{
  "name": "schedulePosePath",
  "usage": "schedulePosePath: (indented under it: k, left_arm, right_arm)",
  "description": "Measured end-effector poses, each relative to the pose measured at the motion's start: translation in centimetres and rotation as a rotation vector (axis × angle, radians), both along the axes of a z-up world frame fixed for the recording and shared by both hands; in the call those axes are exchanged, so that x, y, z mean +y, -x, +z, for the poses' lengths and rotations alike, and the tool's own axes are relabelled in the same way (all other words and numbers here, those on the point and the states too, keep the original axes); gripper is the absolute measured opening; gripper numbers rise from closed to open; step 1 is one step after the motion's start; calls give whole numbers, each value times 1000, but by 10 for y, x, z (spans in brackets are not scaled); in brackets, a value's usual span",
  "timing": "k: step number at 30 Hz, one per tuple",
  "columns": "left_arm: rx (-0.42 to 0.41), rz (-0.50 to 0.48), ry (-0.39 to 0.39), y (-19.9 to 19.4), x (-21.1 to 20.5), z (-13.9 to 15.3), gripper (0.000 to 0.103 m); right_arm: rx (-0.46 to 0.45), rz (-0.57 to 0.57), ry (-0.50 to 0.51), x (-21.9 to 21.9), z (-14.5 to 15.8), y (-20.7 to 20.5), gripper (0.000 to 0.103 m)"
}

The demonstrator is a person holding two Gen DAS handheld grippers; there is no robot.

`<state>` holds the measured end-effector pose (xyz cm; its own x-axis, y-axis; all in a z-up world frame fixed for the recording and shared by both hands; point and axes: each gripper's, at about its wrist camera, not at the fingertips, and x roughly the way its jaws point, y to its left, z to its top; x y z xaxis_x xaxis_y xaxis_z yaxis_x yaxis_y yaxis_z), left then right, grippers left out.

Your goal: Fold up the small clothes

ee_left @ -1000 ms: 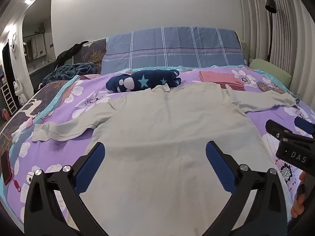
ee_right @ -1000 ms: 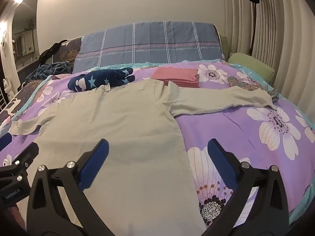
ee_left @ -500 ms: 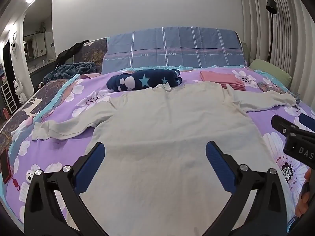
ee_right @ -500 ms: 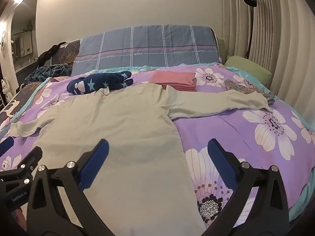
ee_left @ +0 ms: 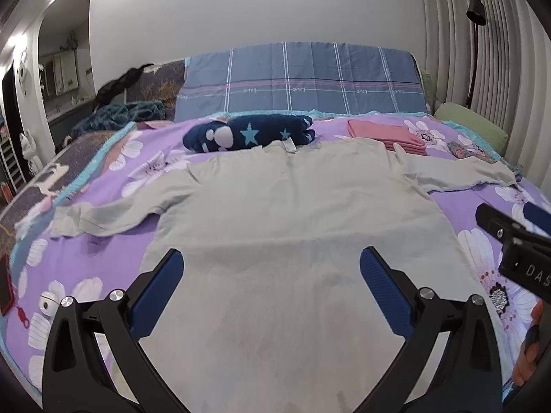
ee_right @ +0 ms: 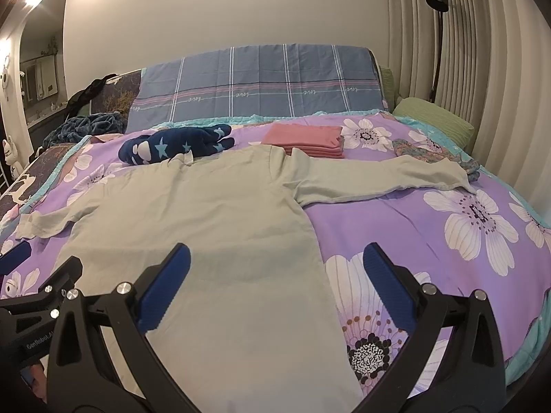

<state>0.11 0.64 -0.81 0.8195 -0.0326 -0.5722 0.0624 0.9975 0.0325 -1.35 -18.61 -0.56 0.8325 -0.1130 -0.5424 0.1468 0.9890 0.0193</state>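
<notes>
Bed (ee_right: 396, 227), covered by a purple spread printed with white flowers. On it: one pale grey-green long-sleeved shirt (ee_left: 292, 227), laid flat, sleeves out to either side; one dark blue star-print bundle (ee_left: 248, 132), at the shirt's collar; one stack of folded pink cloths (ee_right: 306, 139), beside the shirt's shoulder; one small patterned cloth (ee_right: 430, 151) near the sleeve's cuff; one green pillow (ee_right: 434, 118) at the far corner; one red flat object (ee_left: 5, 289) at the near edge.
</notes>
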Motion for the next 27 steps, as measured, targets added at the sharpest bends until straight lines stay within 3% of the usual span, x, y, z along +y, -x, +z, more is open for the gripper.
schedulePosePath:
  k: [18,27]
  left_arm:
    - [37,-6,101,-8,19,-6,102]
    - [-10,-7,97,-11,32,1,102]
  right_arm:
    - [48,1,15,11,-10,-6,101]
    - [31,4,57,17,-9,-5,101]
